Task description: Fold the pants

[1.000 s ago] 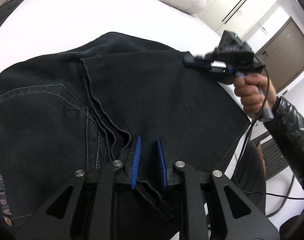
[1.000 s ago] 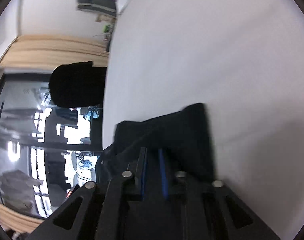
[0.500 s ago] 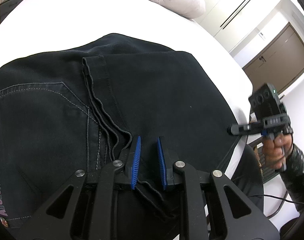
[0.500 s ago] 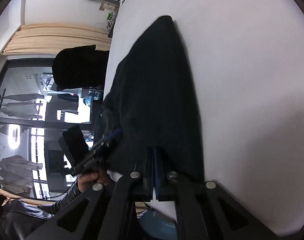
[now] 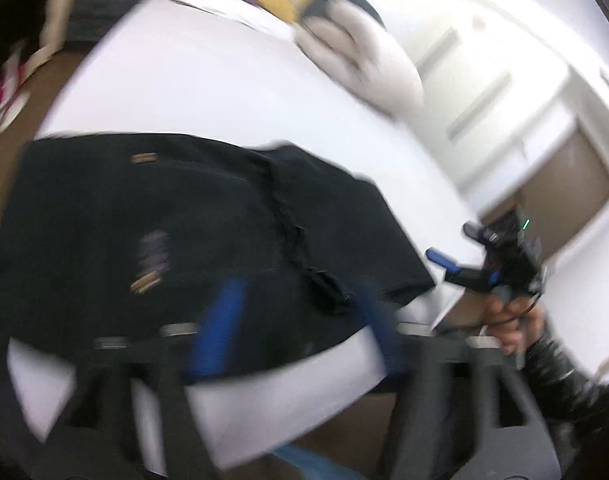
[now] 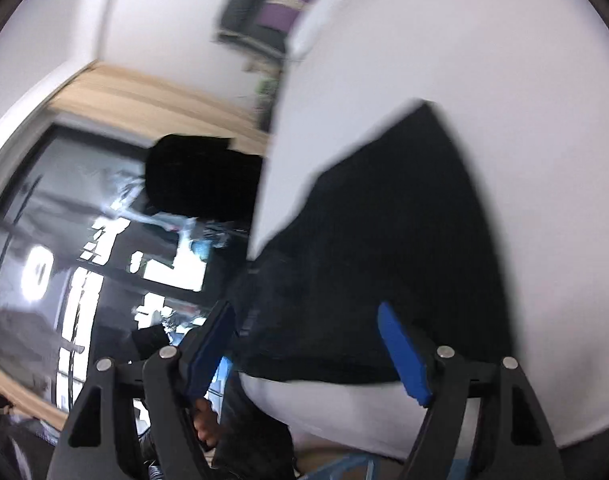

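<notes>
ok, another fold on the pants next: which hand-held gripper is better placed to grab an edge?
Left, probably. The left hand-held gripper hangs open right over the pants near their front edge. The right hand-held gripper is open too, but sits off the pants' corner, past the bed edge. Both have just been opening; nothing is held.

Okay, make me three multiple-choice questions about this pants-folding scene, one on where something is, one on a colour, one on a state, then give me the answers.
1. Where do the black pants lie?
A. on the white bed
B. on the floor
C. over a chair

2. What colour are the pads of the right hand-held gripper?
A. red
B. blue
C. green

3. How does the left hand-held gripper stand?
A. shut on the pants
B. shut on nothing
C. open, holding nothing

Answers:
1. A, white bedding shows around the folded pants.
2. B, both pads show blue in the right wrist view.
3. C, its jaws have just been opening and stand apart, clear of the fabric.
</notes>
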`<state>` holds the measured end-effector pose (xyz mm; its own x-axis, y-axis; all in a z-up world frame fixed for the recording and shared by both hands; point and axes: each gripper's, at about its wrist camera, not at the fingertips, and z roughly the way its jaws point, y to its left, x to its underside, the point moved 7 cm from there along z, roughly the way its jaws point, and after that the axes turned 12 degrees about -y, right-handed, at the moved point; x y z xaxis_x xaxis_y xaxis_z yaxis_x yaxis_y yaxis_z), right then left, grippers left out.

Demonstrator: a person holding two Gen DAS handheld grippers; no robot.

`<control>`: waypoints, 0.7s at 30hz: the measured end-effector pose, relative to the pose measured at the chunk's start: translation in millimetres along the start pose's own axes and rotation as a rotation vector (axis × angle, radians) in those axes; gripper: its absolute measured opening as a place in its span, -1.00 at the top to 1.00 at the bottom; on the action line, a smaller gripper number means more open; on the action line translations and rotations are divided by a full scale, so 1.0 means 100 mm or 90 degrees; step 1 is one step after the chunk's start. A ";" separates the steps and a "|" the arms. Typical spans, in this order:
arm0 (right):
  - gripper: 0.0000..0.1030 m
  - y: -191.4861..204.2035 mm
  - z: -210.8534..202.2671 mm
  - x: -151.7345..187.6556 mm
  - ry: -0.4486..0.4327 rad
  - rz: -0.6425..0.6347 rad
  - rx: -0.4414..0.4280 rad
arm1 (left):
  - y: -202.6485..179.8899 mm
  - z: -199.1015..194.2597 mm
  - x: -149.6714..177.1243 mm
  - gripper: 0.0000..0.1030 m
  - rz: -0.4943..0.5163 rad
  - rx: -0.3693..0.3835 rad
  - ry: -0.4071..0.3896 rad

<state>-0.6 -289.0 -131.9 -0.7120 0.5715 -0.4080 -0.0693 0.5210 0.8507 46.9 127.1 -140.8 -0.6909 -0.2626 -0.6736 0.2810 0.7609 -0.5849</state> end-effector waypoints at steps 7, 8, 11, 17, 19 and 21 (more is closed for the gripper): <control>0.09 0.18 0.87 0.18 0.064 0.038 -0.013 | 0.99 -0.81 0.07 -0.52 -0.299 -0.018 -0.118; 0.16 0.21 0.99 0.21 0.075 0.035 -0.007 | 1.12 -0.81 0.10 -0.52 -0.346 -0.011 -0.125; 0.20 0.30 1.12 0.25 0.086 0.045 -0.012 | 1.31 -0.72 0.19 -0.52 -0.408 -0.006 -0.118; 0.20 0.38 1.07 0.26 0.091 0.052 -0.030 | 1.58 -0.49 0.37 -0.52 -0.522 0.027 -0.119; 0.20 0.34 1.04 0.26 0.091 0.055 -0.022 | 1.64 -0.44 0.34 -0.52 -0.535 0.039 -0.130; 0.20 0.32 1.05 0.25 0.090 0.065 -0.019 | 1.70 -0.39 0.32 -0.49 -0.541 0.037 -0.135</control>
<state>53.4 -191.4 -149.6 -0.8076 0.5243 -0.2700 -0.0107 0.4447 0.8956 46.3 270.7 -244.1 -0.5448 -0.8360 -0.0653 -0.2351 0.2270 -0.9451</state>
